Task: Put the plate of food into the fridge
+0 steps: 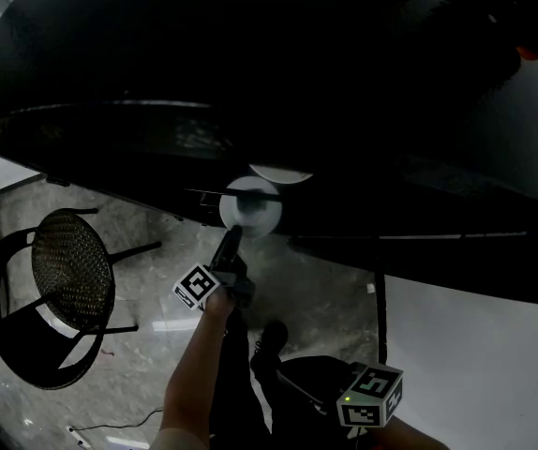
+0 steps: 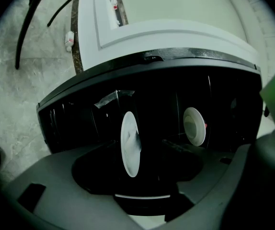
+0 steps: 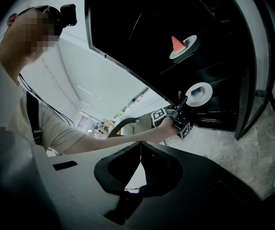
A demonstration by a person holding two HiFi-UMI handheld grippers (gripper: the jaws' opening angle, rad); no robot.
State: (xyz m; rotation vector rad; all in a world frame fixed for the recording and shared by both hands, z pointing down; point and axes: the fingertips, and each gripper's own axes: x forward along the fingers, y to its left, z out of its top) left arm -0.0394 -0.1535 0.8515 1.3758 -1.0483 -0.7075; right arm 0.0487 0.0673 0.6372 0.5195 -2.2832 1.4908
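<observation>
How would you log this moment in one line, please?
left gripper: open, at white plate in fridge | right gripper: shut, empty

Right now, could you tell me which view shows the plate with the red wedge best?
The right gripper view: the plate with the red wedge shows plainly, wedge upright. The left gripper view shows it sideways, red barely peeking; the head view, only a white sliver.

We worked in a kitchen-like room: a black open fridge [image 3: 214, 90], a black metal chair with a round mesh seat [image 1: 70, 279] and a grey mottled stone floor [image 1: 147, 218] showed it.
</observation>
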